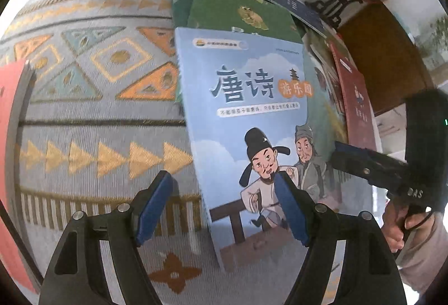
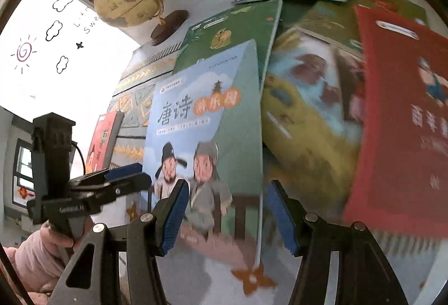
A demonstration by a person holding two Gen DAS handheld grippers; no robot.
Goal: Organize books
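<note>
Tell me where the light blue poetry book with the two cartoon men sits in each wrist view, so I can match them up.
Left wrist: light blue book centre-right, its lower part running under the right fingertip.
Right wrist: light blue book centre-left, lower edge between the fingers.
Shared landmark: green frog book just beyond its top edge.

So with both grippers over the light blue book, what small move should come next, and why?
Probably lower the left gripper onto the light blue book's near left edge and close. Both grippers are open and empty; that book lies on top of the spread pile, and the left jaws straddle its edge over bare tablecloth. The right gripper could steady it.
</note>
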